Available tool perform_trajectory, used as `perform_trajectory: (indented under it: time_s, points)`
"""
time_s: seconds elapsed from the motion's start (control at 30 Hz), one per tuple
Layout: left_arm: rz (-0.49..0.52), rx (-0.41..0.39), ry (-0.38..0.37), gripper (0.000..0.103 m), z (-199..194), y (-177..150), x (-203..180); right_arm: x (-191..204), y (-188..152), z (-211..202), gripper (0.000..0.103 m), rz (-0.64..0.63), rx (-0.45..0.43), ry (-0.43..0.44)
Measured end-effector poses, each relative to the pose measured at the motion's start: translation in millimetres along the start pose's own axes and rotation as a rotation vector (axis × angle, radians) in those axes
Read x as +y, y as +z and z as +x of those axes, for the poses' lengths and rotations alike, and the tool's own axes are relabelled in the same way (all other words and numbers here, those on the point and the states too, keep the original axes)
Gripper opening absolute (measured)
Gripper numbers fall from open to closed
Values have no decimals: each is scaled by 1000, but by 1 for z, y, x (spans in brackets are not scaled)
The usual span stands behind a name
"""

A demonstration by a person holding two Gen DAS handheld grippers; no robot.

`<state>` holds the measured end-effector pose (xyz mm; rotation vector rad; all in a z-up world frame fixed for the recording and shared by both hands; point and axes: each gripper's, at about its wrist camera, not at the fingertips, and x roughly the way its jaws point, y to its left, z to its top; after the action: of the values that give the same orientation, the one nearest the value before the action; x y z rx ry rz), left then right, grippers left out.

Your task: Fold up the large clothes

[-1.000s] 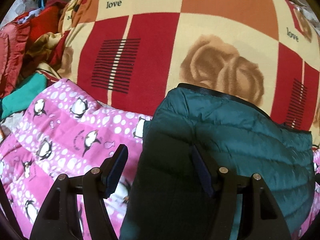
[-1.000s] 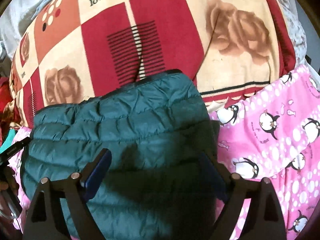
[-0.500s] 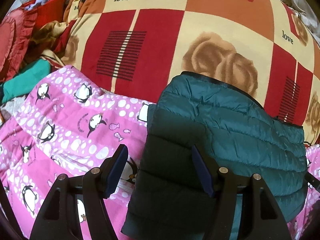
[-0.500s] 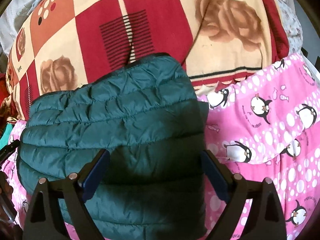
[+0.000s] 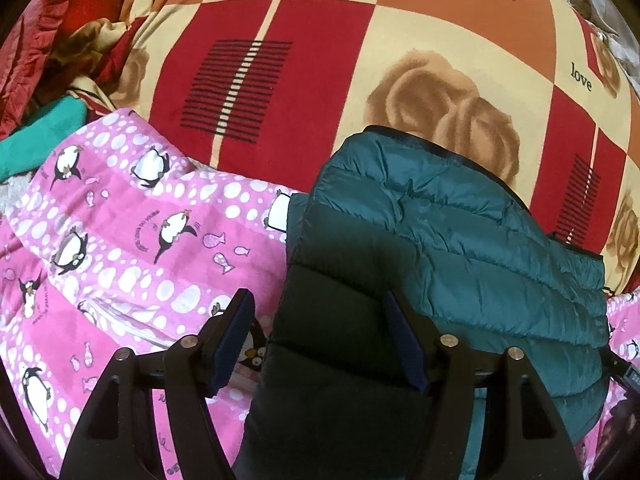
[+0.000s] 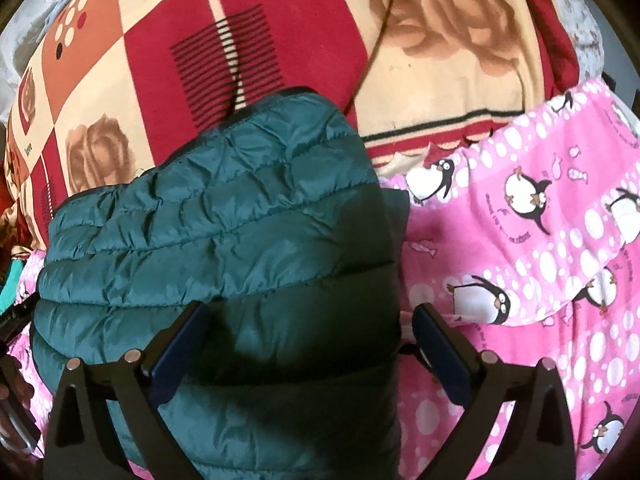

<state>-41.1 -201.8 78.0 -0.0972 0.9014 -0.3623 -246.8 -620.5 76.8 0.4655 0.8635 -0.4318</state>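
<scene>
Since a second ago you drew both grippers back. The blanket (image 5: 320,60) carried the pink cloth (image 5: 120,240), the folded jacket (image 5: 440,248) across both. Left gripper (image 5: 320,340) and right gripper (image 6: 308,344) hung spread, empty. Better to pinch edges squarely.

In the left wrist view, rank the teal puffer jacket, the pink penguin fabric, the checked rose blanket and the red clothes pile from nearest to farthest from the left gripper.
1. Teal puffer jacket: between the open fingers of the left gripper, spreading right.
2. Pink penguin fabric: just left, under the left finger; nearly as close.
3. Checked rose blanket: beyond both.
4. Red clothes pile: far upper left.
</scene>
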Motion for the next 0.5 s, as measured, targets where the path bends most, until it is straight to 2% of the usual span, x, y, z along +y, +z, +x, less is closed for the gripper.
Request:
perform_trajectory:
  time_s: [0.13,0.2,0.33,0.5]
  points:
    - [-45,27,-58,48,10,2,11,-5,2,10,103,4,5,23]
    - [-78,40,-91,54,14,2,18,-6,3,15,103,-1,11,38]
    - [-111,62,-153,59,24,2,26,-10,8,32,103,1,48,111]
    - [-189,119,-242,72,44,2,35,-19,14,48,103,40,92,189]
